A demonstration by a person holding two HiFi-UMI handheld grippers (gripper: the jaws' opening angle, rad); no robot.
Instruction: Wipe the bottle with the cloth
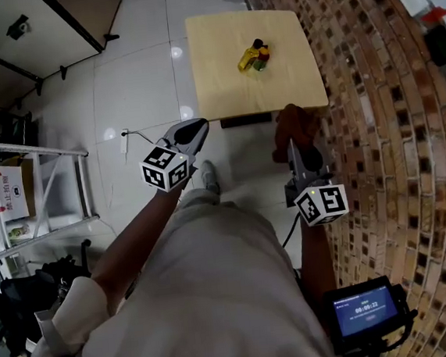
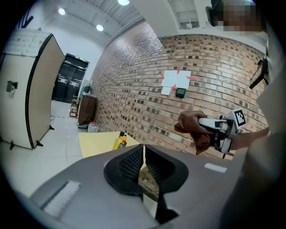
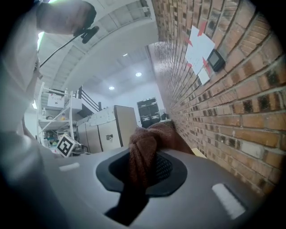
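Note:
A yellow bottle (image 1: 251,56) with a dark cap lies on the small pale wooden table (image 1: 221,80), far ahead of both grippers; it also shows as the yellow bottle (image 2: 119,141) in the left gripper view. My left gripper (image 1: 195,129) is shut with nothing between its jaws and points toward the table's near edge. My right gripper (image 1: 292,145) is shut on a brown cloth (image 1: 296,126), which bunches over the jaws; in the right gripper view the brown cloth (image 3: 145,154) fills the gap. Both grippers hang over the floor, short of the table.
A brick wall (image 1: 390,118) runs along the right, close to the right gripper. A metal shelf rack (image 1: 36,192) with boxes stands at the left. White tiled floor (image 1: 136,88) lies between me and the table. A small screen (image 1: 365,309) sits at lower right.

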